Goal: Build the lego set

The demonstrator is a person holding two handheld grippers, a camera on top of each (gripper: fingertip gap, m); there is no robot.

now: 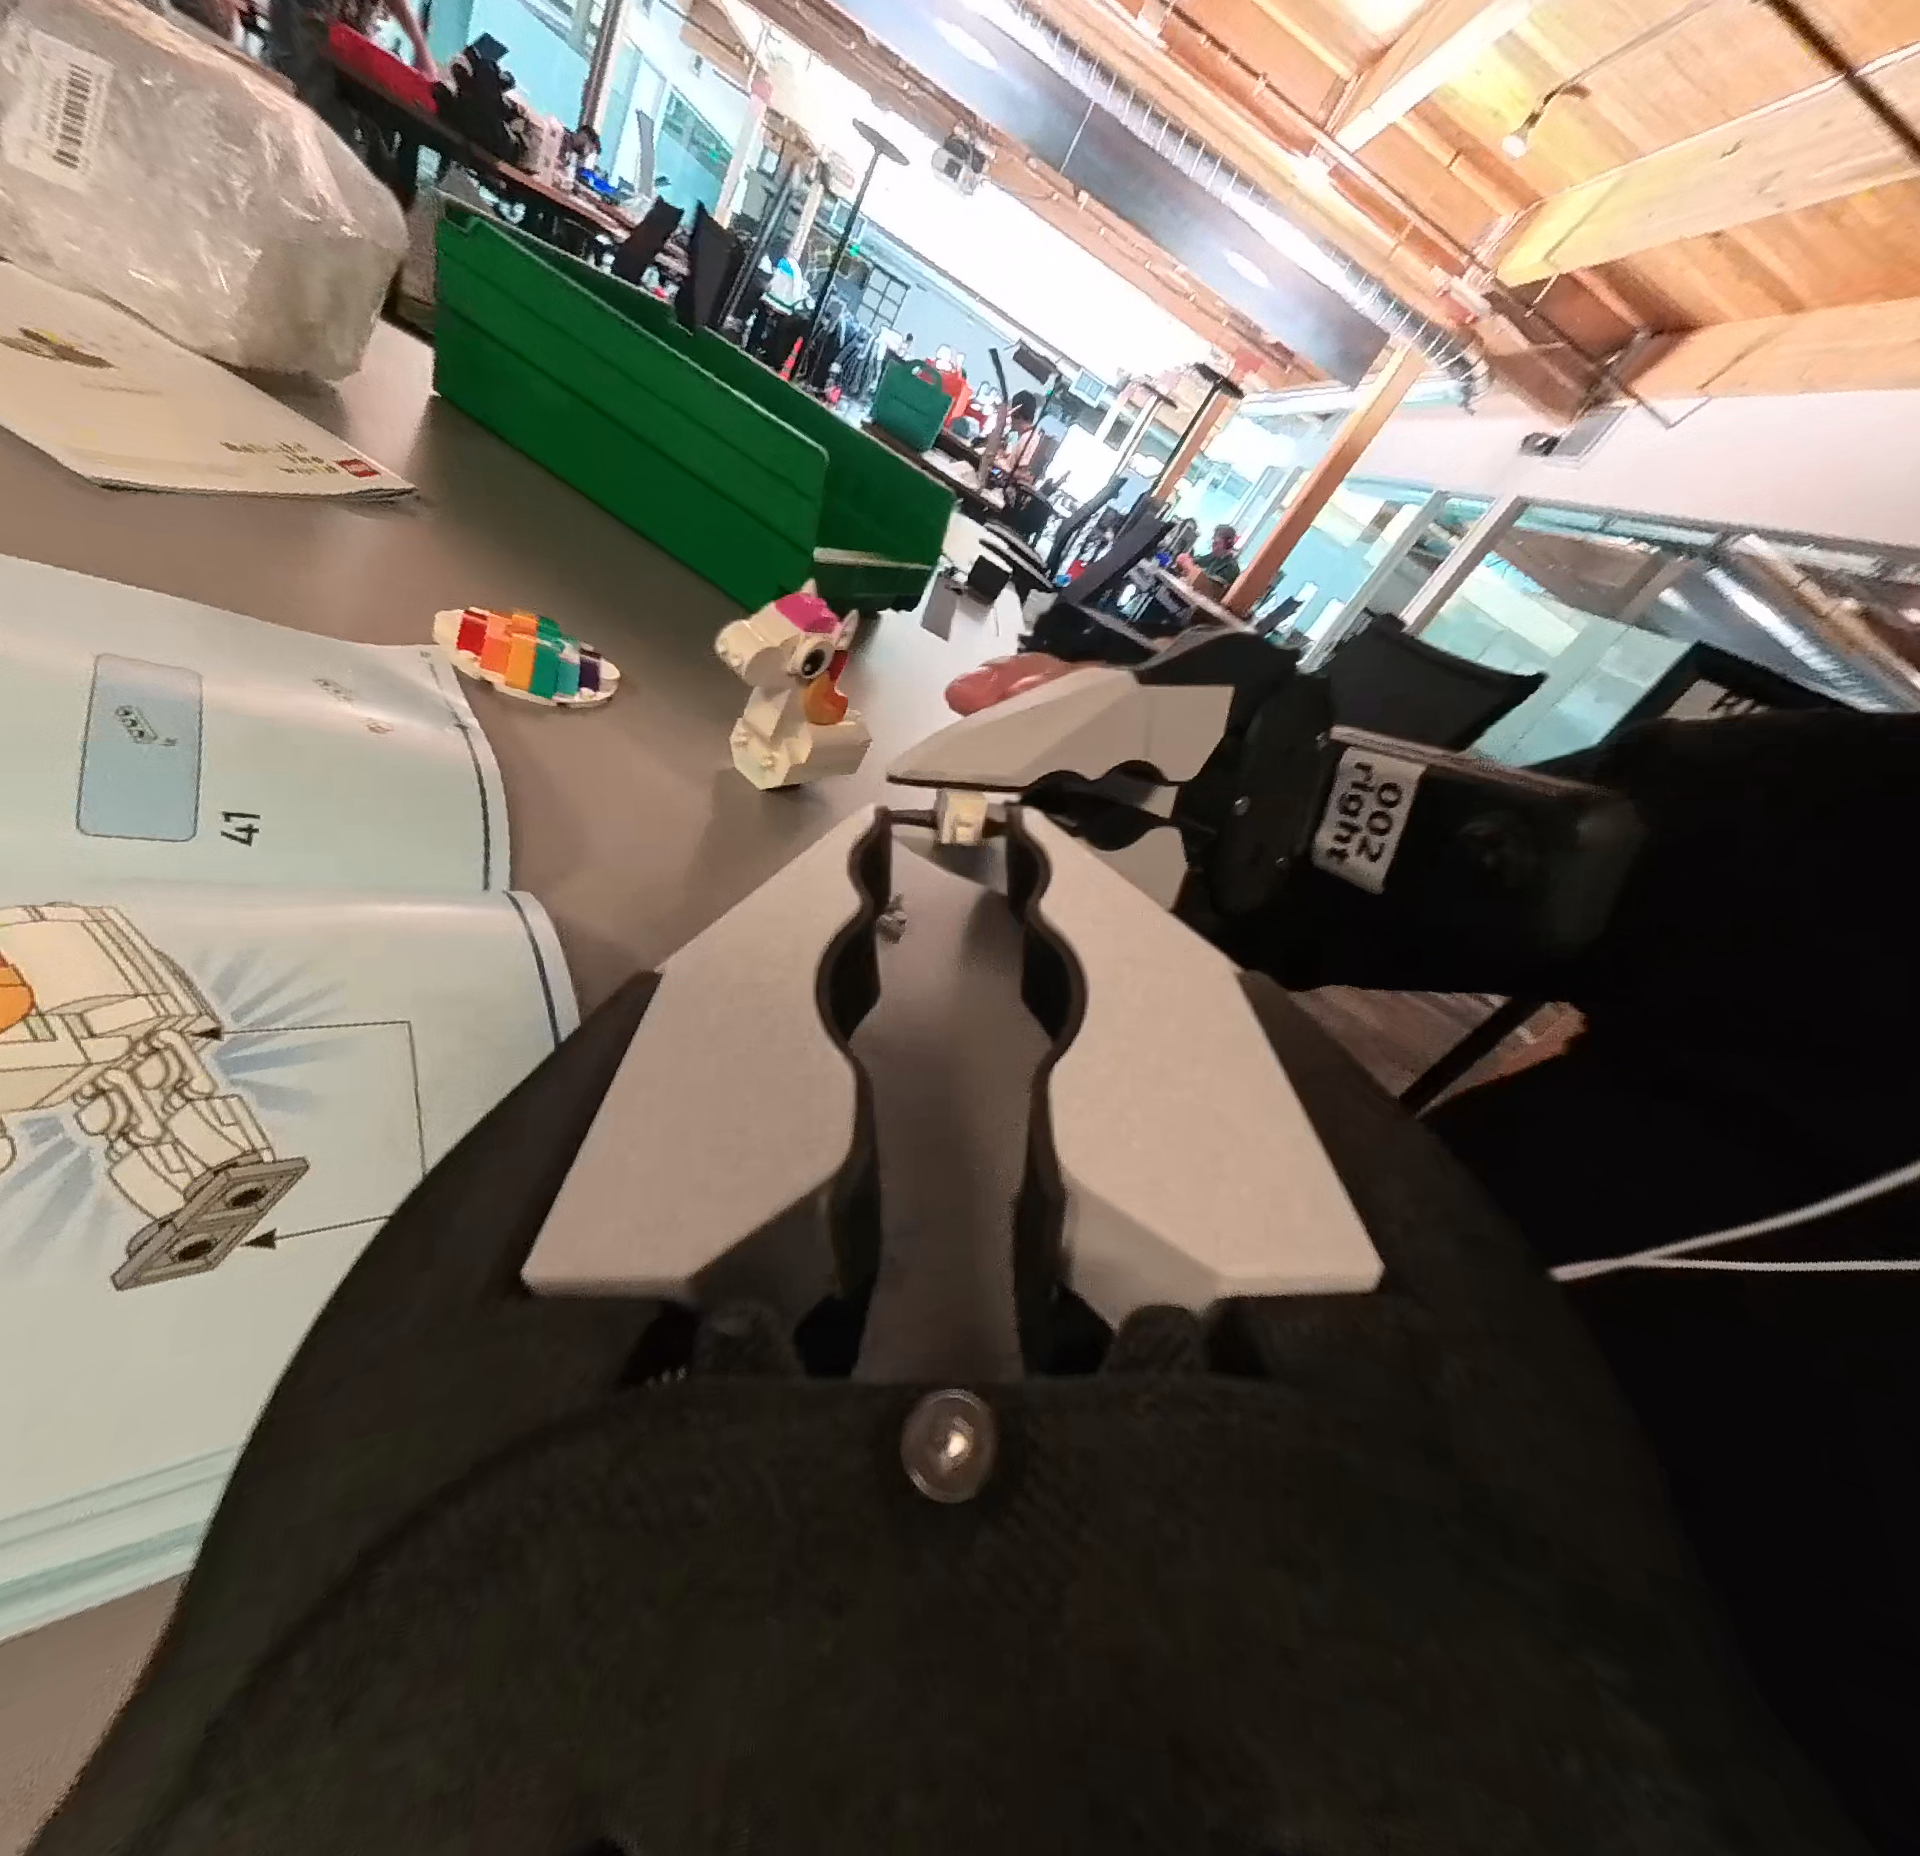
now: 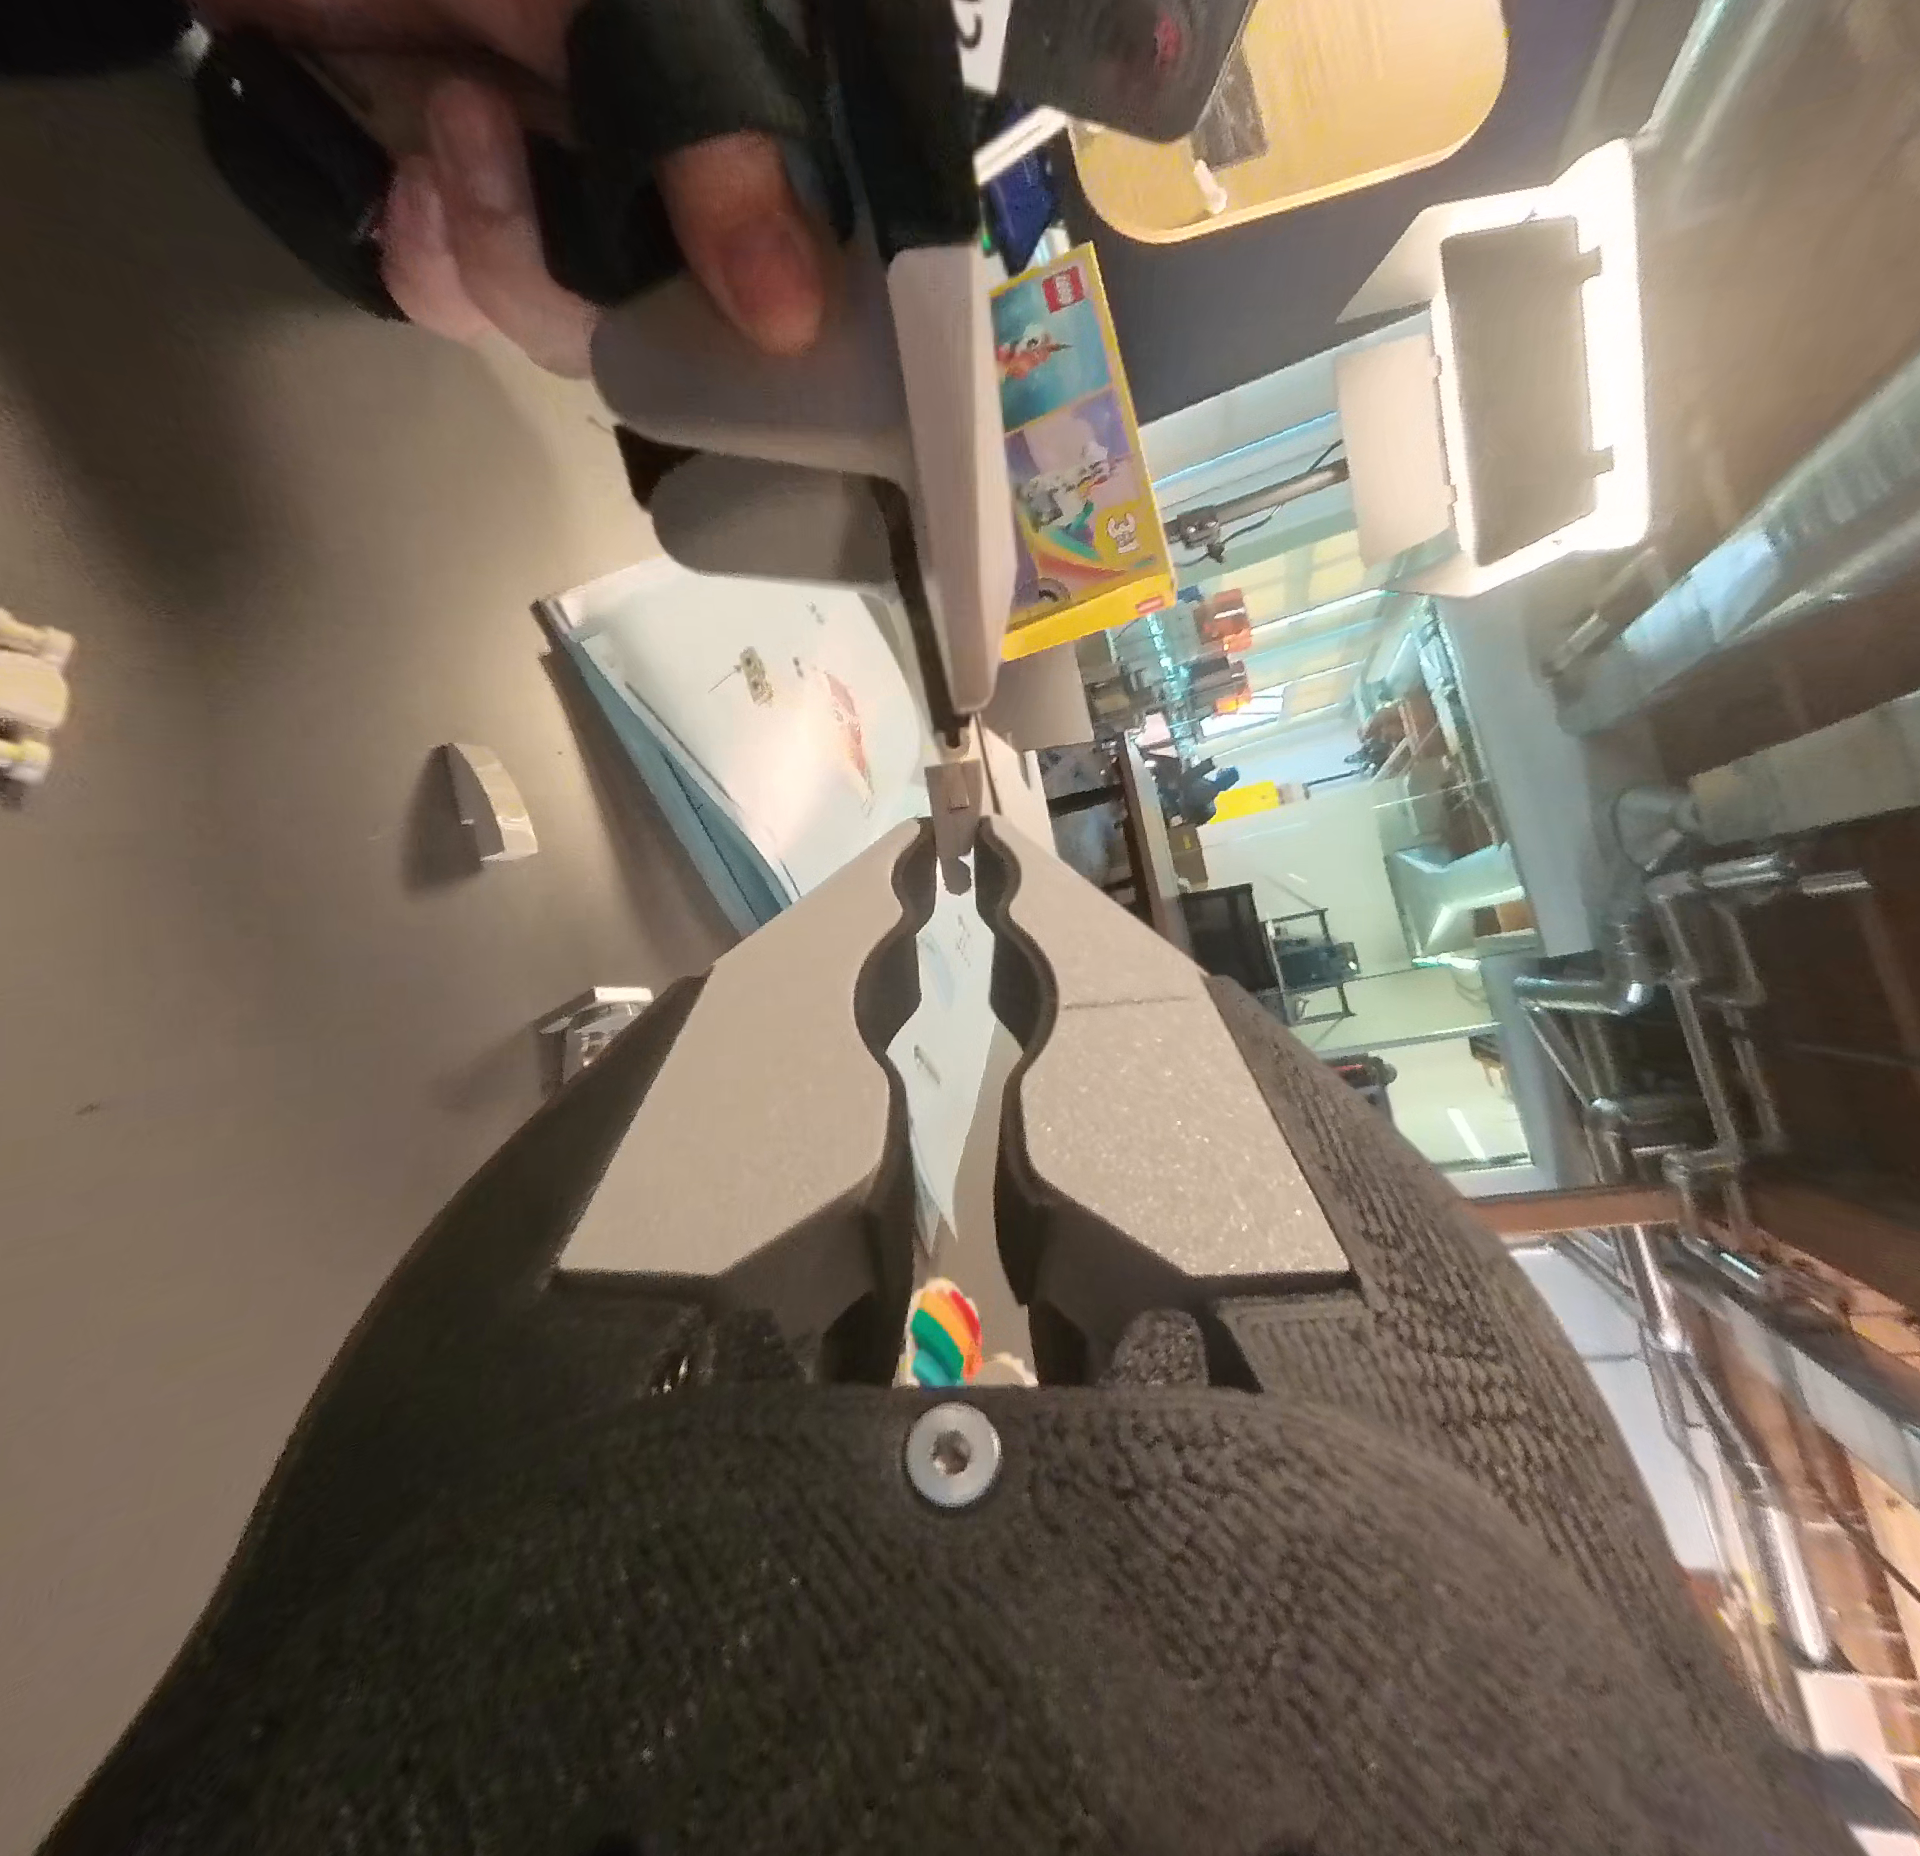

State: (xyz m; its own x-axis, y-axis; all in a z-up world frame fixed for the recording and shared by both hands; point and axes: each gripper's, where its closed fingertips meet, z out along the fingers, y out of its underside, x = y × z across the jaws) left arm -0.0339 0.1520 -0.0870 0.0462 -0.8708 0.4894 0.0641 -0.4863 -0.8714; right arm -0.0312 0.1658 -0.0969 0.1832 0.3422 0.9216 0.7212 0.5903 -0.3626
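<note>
Small white brick [image 1: 958,822] pinched at the meeting point of both tools, up off the grey table [image 1: 623,559], just past centre toward 12 o'clock in the left wrist view. Left gripper [image 1: 943,819] closed on it at the very fingertips; right gripper [image 1: 961,790] coming in from 3 o'clock, jaws also clamped on the piece, from the other side. In the right wrist view, same piece [image 2: 954,783] at 12 o'clock of the right gripper [image 2: 951,838], left tool's fingers descending from above. Which part belongs to which grip too small to tell; possibly two tiny parts being pressed together. Judged step: mating or handing over a small element for the leg assembly shown on the open instruction booklet [image 1: 208,871] at 9 o'clock. To do well: keep both tips square, studs aligned before pressing, push straight along the stud axis, release one grip only once seated. Risk: piece twisting or popping out of such shallow holds. Partly built white unicorn figure [image 1: 795,689] standing at 11 o'clock, rainbow plate assembly [image 1: 530,653] beyond it at 10 o'clock. Green bins [image 1: 665,424] farther back, wrapped bundle [image 1: 177,175] at far 10 o'clock. Yellow set box [image 2: 1081,456] upright beyond the booklet; loose grey curved piece [image 2: 478,804] at 9 o'clock.
</note>
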